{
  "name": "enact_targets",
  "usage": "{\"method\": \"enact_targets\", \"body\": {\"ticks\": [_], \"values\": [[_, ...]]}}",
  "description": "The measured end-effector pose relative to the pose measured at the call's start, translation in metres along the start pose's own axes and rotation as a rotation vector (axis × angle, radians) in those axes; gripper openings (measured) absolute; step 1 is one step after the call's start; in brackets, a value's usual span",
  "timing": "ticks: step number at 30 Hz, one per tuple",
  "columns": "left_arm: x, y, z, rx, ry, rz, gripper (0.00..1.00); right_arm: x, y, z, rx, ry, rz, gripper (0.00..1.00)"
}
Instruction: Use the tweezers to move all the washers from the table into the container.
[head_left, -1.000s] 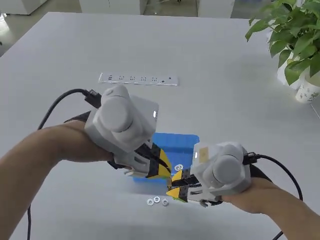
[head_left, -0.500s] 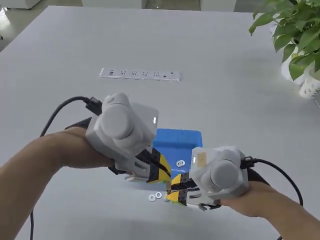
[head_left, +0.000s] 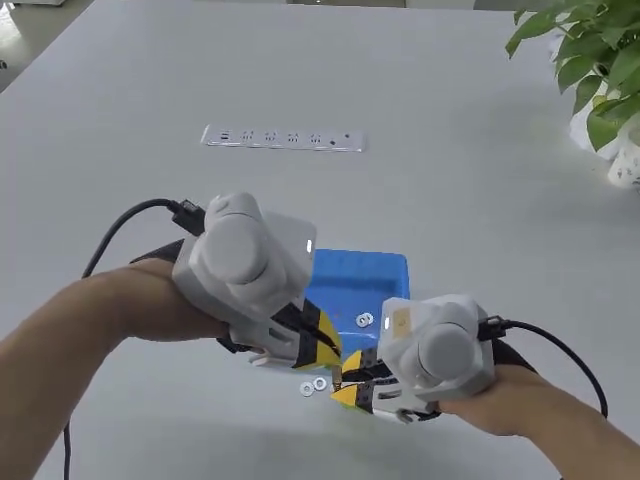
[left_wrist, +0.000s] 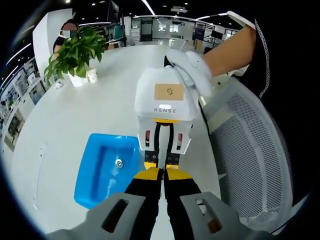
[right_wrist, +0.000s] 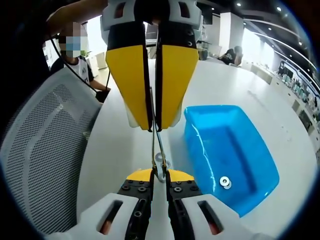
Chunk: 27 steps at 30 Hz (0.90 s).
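Thin metal tweezers (right_wrist: 156, 145) run between the two grippers, which face each other tip to tip. My left gripper (head_left: 325, 345) (left_wrist: 163, 172) (right_wrist: 155, 120) is shut on the tweezers. My right gripper (head_left: 345, 385) (right_wrist: 160, 176) (left_wrist: 162, 159) is shut on their lower end. Two small washers (head_left: 313, 386) lie on the table just left of the right gripper's tips. One washer (right_wrist: 160, 159) sits under the tweezers. The blue container (head_left: 350, 275) (left_wrist: 95, 170) (right_wrist: 240, 150) stands beside the grippers, with a washer (head_left: 364, 320) (left_wrist: 119, 163) (right_wrist: 225, 181) inside.
A white power strip (head_left: 280, 138) lies farther back on the grey table. A potted plant (head_left: 600, 70) (left_wrist: 75, 55) stands at the far right corner. A mesh chair (left_wrist: 250, 150) (right_wrist: 45, 150) is at the table's near edge.
The right gripper has edged left toward the washers in front of the container, and one of the three is now covered. The left gripper has stayed almost still.
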<state>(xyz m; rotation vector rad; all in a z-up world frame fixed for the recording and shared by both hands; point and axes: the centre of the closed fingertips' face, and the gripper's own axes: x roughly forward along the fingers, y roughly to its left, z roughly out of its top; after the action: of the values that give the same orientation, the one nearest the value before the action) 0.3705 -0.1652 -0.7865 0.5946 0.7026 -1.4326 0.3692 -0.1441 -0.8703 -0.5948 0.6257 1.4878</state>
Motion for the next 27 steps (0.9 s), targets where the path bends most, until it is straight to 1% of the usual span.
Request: {"method": "enact_targets", "body": {"ticks": [15,27], "values": [[0.0042,0.0011,-0.0046,-0.013,-0.003,-0.007,0.06,0.0043,0.0004,-0.0055,0.012,0.007,0.007,0.11],[0.0048,0.0011,-0.0033,-0.011,-0.006,-0.007,0.06,0.0049,0.0005,-0.007,0.011,0.008,0.006,0.11]]}}
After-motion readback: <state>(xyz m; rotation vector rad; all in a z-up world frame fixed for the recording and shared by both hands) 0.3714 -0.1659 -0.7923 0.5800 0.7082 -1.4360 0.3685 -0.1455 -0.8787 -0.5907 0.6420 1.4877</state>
